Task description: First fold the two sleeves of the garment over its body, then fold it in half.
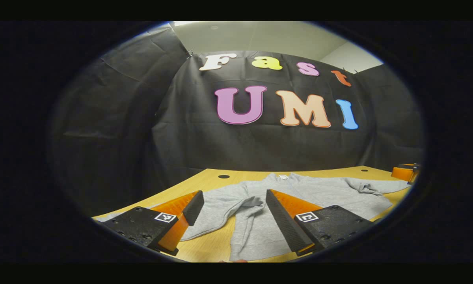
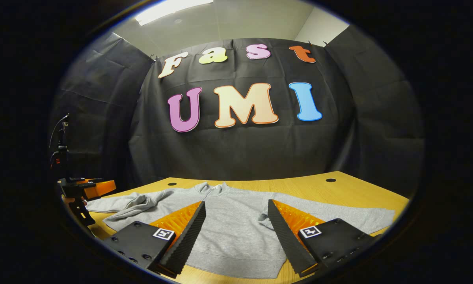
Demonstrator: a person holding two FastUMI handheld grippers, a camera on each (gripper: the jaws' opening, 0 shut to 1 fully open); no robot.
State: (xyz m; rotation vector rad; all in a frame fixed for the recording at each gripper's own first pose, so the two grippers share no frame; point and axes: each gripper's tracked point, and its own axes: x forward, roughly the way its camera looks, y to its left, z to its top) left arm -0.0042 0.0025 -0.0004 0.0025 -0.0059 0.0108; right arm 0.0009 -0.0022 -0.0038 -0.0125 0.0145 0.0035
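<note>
The left gripper (image 1: 232,205) hangs with its jaws apart over the near-left sleeve (image 1: 220,213) of the grey garment (image 2: 236,225), which lies flat on the wooden table (image 2: 339,189). The far sleeve (image 2: 130,205) looks bunched, though the curved edge blurs it, so a fold might trap that crease. The right gripper (image 2: 236,215) is likewise spread wide above the body, gripping nothing.

One grey sweatshirt (image 2: 236,228), two sleeves. One wooden table (image 2: 319,189), with two dark round holes (image 2: 330,180) at its far edge. Two grippers: left gripper (image 1: 232,215), right gripper (image 2: 236,232), two fingers each.
</note>
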